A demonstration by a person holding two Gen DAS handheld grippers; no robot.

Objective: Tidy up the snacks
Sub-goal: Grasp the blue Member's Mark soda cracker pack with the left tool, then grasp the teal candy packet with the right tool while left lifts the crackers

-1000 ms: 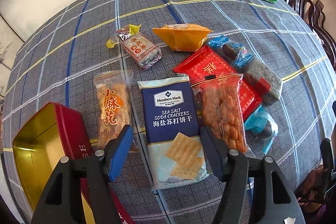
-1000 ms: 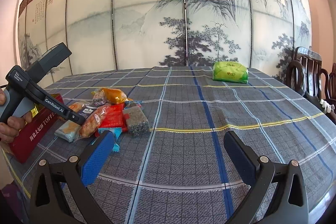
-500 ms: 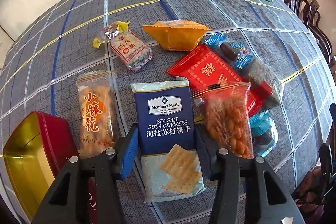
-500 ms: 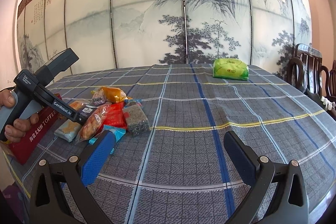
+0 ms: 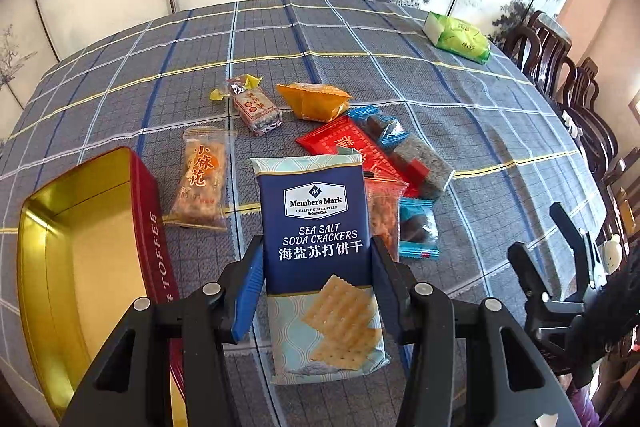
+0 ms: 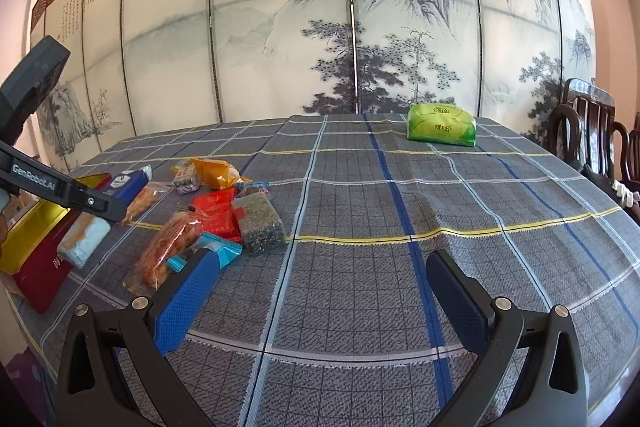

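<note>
Navy-and-pale-blue cracker packet [image 5: 316, 239], red tin [image 5: 156, 239] with gold inside, grey plaid tablecloth [image 5: 400, 79].

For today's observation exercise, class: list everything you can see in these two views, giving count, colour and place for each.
Soda cracker packet: one, navy and pale blue, clamped in the left gripper, lifted beside the tin.
Toffee tin: one, red outside, gold inside, open, at the table's left edge.
Fried twist packet: one, clear and orange, beside the tin.
Orange packet: one, farthest of the cluster.
Red packet: one, mid cluster, partly covered.
Blue-wrapped sweets: at least two, right of the cluster.
Green packet: one, alone at the far side.
Checked tablecloth: one, grey-blue, covering the table.
Chairs: dark wood, right side.
Painted screen: behind the table.
Left gripper: black, blue pads.
Right gripper: open, empty, over cloth.
</note>
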